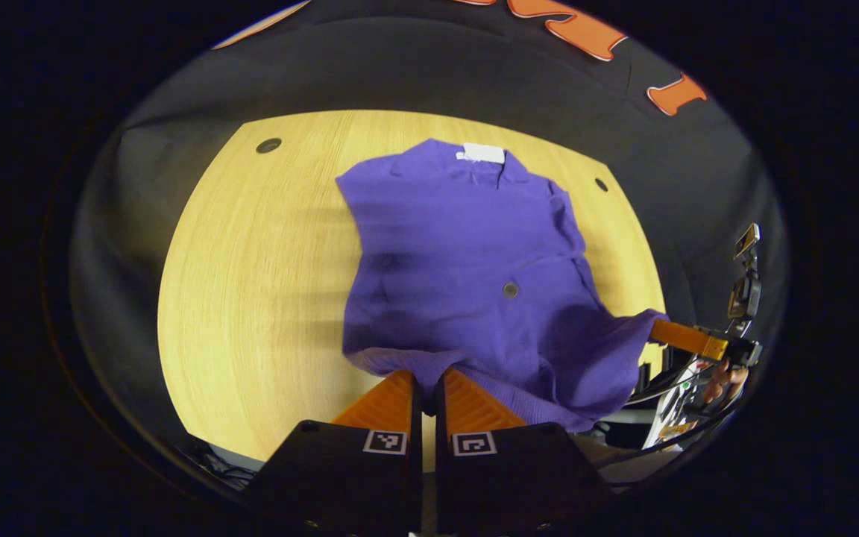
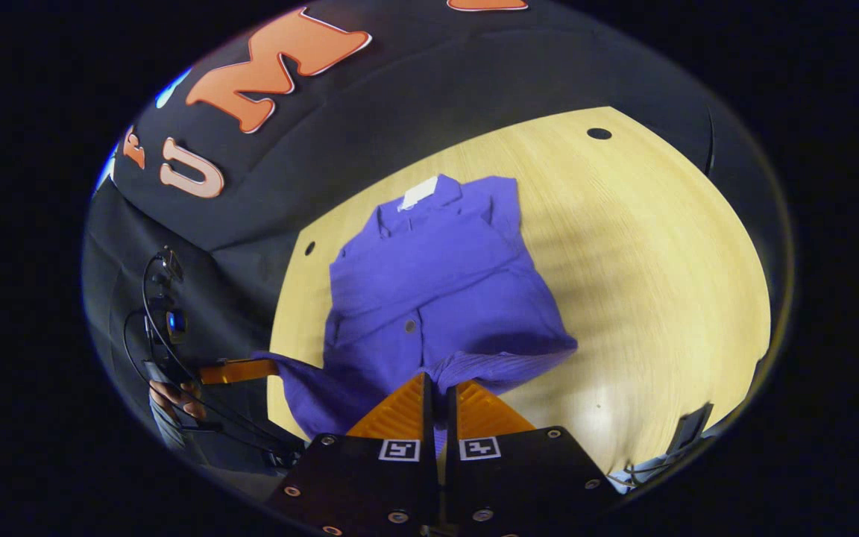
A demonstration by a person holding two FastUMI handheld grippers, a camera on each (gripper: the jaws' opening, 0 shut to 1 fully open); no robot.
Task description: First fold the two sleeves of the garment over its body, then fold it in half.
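A: Left gripper view first. Where is the garment (image 1: 467,276)?

B: It lies flat on the wooden bench (image 1: 250,298), filling the middle of the frame, with the collar and its white tag (image 1: 483,153) at the top centre. The sleeves look already folded onto the body. The hem is lifted at the bottom, where the left gripper (image 1: 428,388) has its jaws pressed together on the near edge.

A: And the lower right of that frame?

B: The other hem corner is drawn out to the right gripper (image 1: 679,337), with a hand (image 1: 724,380) behind it.

A: Now the right gripper view.

B: Here the collar sits at upper centre and the hem at the bottom. The right gripper (image 2: 437,395) has its jaws closed on the hem edge, probably pinching a thin fold, though the cloth is partly hidden between them. At lower left the left gripper (image 2: 239,371) holds its corner.

A: How will it handle?

B: It looks light, soft and limp. It sags between the two holds, so it needs even tension. The two hem corners seem the right places to grip, carried together toward the collar.
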